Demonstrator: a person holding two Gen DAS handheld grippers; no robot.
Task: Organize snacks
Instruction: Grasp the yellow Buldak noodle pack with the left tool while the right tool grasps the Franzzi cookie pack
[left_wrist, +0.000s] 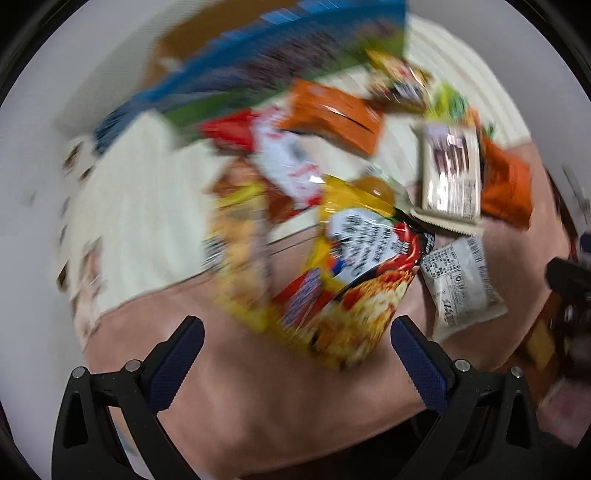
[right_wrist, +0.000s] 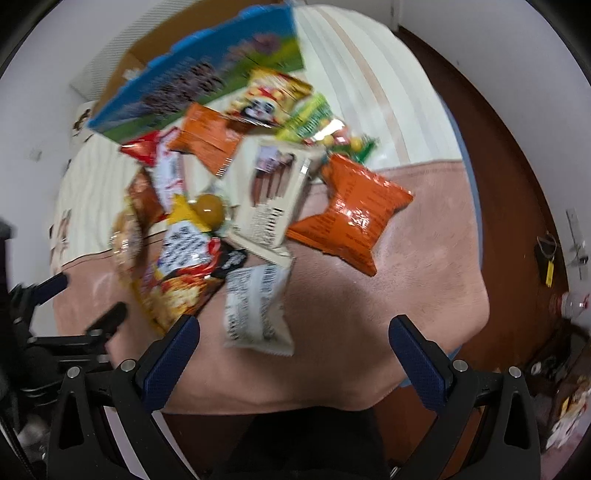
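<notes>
A heap of snack packets lies on a pink blanket (right_wrist: 369, 332) and a cream striped cover (left_wrist: 147, 221). My left gripper (left_wrist: 297, 332) is open and empty, just short of a yellow-and-black noodle packet (left_wrist: 351, 295). My right gripper (right_wrist: 293, 336) is open and empty, with a white packet (right_wrist: 258, 310) between its fingers' line of sight. An orange bag (right_wrist: 351, 218), a beige chocolate-stick packet (right_wrist: 273, 192), a second orange packet (right_wrist: 210, 136) and a panda packet (right_wrist: 269, 96) lie farther off. The left gripper (right_wrist: 88, 306) shows at the left of the right wrist view.
A blue-and-green cardboard box (right_wrist: 199, 81) stands at the far end of the heap, also in the left wrist view (left_wrist: 258, 62). A brown floor (right_wrist: 517, 184) runs along the right, with a plastic bottle (right_wrist: 572, 302) and clutter on it. White walls surround the bed.
</notes>
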